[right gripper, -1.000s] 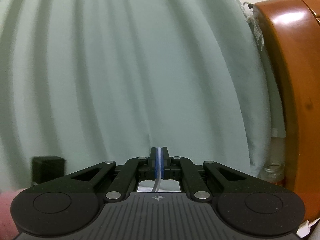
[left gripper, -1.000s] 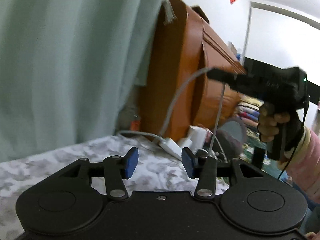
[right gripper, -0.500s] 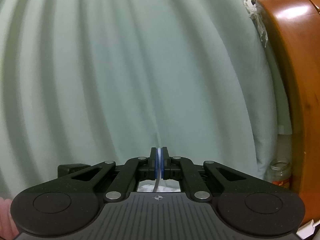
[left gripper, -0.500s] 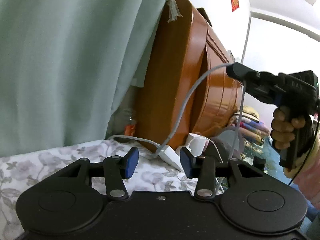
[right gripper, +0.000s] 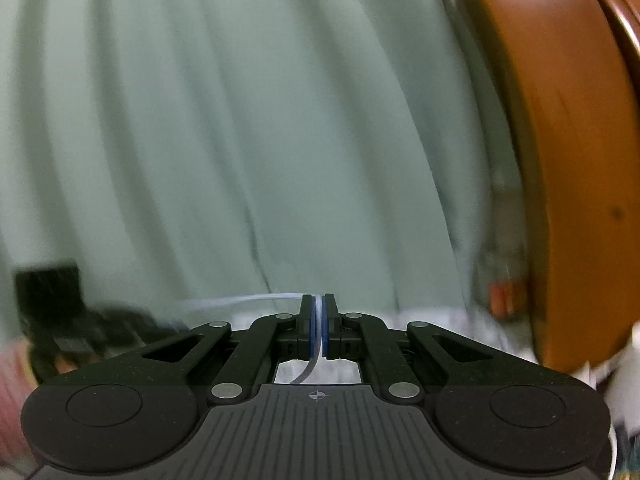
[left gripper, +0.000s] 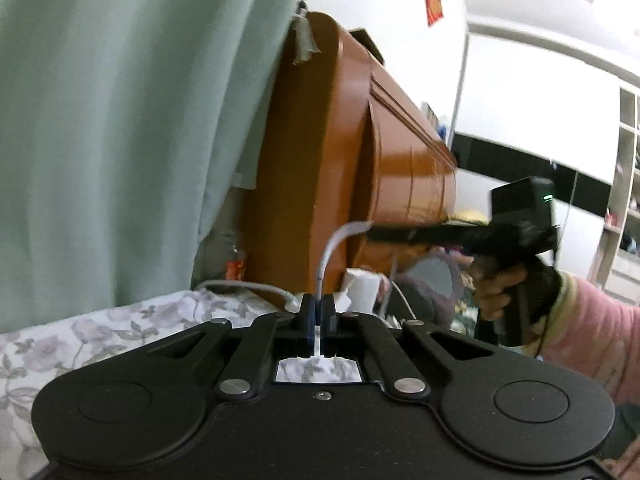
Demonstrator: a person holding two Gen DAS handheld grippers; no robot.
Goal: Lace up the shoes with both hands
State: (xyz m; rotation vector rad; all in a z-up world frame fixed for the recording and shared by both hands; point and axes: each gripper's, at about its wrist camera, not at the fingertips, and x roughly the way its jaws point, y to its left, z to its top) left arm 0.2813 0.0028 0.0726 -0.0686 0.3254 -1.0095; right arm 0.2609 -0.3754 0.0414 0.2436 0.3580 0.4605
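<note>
A white shoelace [left gripper: 326, 252] arcs between both tools. My left gripper [left gripper: 318, 308] is closing its jaws the last bit, and its blue pads pinch the lace's lower end. The lace's upper end goes into my right gripper [left gripper: 370, 234], held up to the right by a hand [left gripper: 496, 284] in a pink sleeve. In the right wrist view that gripper [right gripper: 319, 312] is shut on the lace [right gripper: 256, 299], which trails left toward the left tool's blurred black body [right gripper: 92, 328]. No shoe is in view.
A pale green curtain [left gripper: 120, 140] hangs behind and to the left. An orange-brown wooden headboard [left gripper: 320, 160] stands to the right. Below lies a floral sheet [left gripper: 100, 332] with a white charger block [left gripper: 362, 284] and cable. A bottle [left gripper: 234, 264] stands by the curtain.
My left gripper's jaws went from wide apart to shut on the lace. The right gripper dropped lower and nearer the left one, so the lace span between them is shorter.
</note>
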